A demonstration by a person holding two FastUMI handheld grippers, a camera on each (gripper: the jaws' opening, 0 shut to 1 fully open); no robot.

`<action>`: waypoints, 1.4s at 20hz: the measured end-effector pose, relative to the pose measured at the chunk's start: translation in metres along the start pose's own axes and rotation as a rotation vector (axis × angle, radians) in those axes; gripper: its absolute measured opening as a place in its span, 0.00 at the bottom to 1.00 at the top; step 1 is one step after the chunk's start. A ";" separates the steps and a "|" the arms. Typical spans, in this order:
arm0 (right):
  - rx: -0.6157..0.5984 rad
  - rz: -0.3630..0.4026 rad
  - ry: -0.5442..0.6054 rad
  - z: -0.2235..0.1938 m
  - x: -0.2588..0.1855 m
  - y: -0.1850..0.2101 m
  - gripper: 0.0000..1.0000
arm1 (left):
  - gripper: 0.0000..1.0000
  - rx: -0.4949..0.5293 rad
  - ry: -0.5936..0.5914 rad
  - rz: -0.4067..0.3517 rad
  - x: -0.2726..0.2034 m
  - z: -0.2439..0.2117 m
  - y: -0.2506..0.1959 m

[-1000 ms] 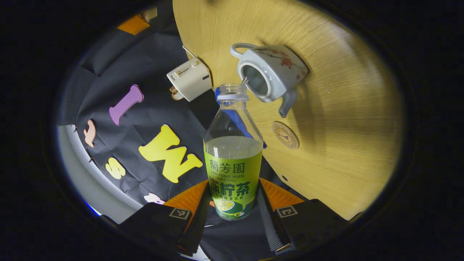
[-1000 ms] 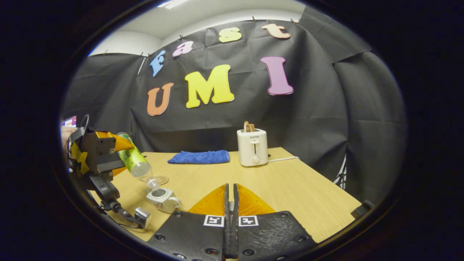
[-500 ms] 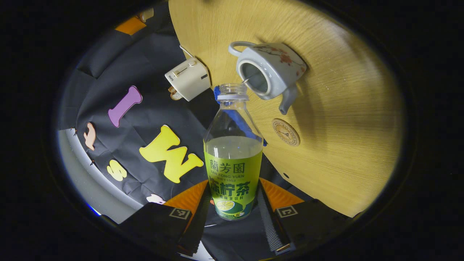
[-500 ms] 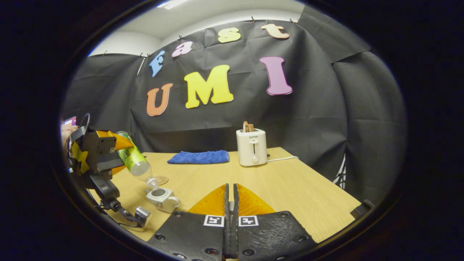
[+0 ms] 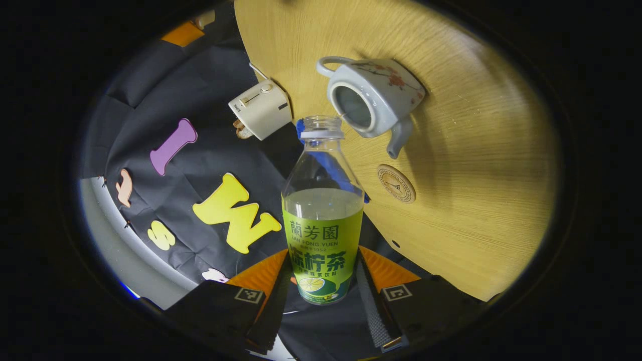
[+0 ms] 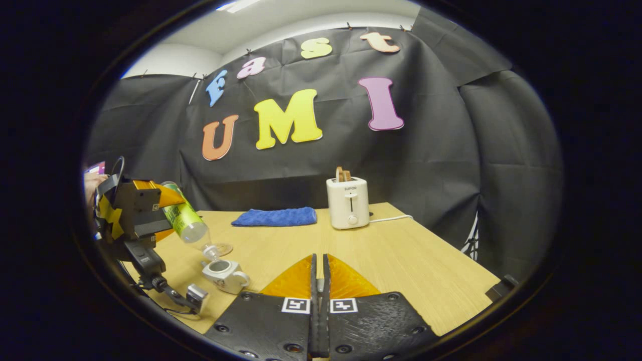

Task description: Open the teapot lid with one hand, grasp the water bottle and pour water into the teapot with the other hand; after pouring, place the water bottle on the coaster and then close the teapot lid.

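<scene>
In the left gripper view we are looking along a tilted water bottle (image 5: 322, 220), down and close onto the open teapot (image 5: 373, 100) and coaster (image 5: 396, 183) on the wooden table (image 5: 476, 165). In the right gripper view we are sitting low and level over that table, facing the toaster (image 6: 347, 203). Both views are sharing teapot, bottle, toaster and blue cloth (image 6: 275, 217).

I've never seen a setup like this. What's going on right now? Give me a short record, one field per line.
Left gripper: shut on the water bottle, tilted mouth-down toward the teapot
Teapot: on the table, lid off, opening bare
Coaster: on the table beside the teapot's spout, nothing on it
Right gripper: fingers together, held away from the teapot
Lid: whether the right gripper holds it cannot be told
Background: toaster, blue cloth
</scene>
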State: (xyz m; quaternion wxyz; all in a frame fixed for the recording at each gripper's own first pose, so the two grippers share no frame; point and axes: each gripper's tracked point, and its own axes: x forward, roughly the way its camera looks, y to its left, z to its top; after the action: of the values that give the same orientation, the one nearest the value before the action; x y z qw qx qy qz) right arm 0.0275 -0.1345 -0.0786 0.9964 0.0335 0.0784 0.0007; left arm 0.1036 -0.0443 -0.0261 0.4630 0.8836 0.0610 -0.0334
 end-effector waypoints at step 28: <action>-0.002 -0.011 -0.023 0.029 -0.013 0.034 0.00 | 0.71 -2.019 -0.207 -0.157 0.012 -0.033 -0.020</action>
State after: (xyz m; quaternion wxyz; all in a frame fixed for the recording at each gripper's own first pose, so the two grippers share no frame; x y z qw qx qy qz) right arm 0.0197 -0.1026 -0.0461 0.9972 0.0320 0.0671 -0.0050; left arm 0.1130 -0.0055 -0.0249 0.9921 0.0662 0.0784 -0.0729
